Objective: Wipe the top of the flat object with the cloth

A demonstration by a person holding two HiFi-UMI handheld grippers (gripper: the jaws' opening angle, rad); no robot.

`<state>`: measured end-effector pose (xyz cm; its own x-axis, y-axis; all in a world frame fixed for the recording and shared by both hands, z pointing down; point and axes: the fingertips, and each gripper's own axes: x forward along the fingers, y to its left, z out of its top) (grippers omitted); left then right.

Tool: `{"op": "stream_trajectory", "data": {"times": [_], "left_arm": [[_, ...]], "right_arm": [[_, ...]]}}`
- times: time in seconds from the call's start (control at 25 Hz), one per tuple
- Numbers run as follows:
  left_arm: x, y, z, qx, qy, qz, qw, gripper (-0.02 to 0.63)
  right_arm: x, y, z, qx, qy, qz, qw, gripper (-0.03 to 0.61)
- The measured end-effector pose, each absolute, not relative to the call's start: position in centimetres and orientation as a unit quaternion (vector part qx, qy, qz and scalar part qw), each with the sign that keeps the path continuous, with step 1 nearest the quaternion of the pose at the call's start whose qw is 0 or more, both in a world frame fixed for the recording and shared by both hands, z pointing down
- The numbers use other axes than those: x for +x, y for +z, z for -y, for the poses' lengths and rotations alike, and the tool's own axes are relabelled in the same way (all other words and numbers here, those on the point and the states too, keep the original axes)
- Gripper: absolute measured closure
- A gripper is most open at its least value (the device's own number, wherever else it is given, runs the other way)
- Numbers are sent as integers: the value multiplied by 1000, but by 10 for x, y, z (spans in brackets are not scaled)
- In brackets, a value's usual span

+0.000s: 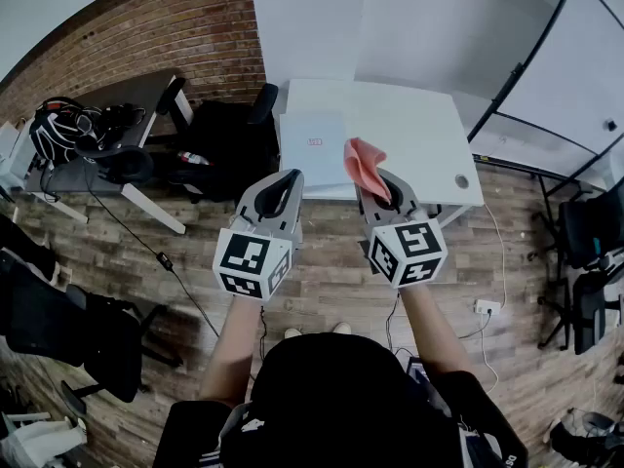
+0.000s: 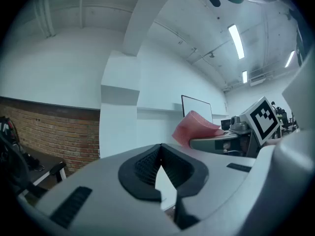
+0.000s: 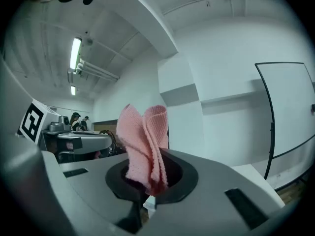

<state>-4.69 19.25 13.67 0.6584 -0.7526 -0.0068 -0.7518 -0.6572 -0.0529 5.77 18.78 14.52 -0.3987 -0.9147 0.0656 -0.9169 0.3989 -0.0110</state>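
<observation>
right gripper fingers clenched on pink knitted cloth, cloth sticking up out of them, left gripper fingers clenched, nothing in them, pale flat square panel on white desk, 12 o'clock of left gripper, cloth at panel's 3 o'clock

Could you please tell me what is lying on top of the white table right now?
A flat white object with a small red mark lies on the table's left half. The pink cloth, clamped in the right gripper, covers a patch of tabletop beside it.
</observation>
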Motion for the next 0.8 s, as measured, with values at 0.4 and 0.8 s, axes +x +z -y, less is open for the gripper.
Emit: {"op": "stream_trajectory", "data": {"times": [0.4, 0.8], "left_arm": [[-29, 140, -198, -911, -15, -413, 22, 601], [-2, 149, -203, -903, -33, -428, 24, 602]], "right_arm": [[75, 151, -194, 548, 37, 835, 27, 534], [104, 165, -197, 522, 55, 851, 20, 534]]}}
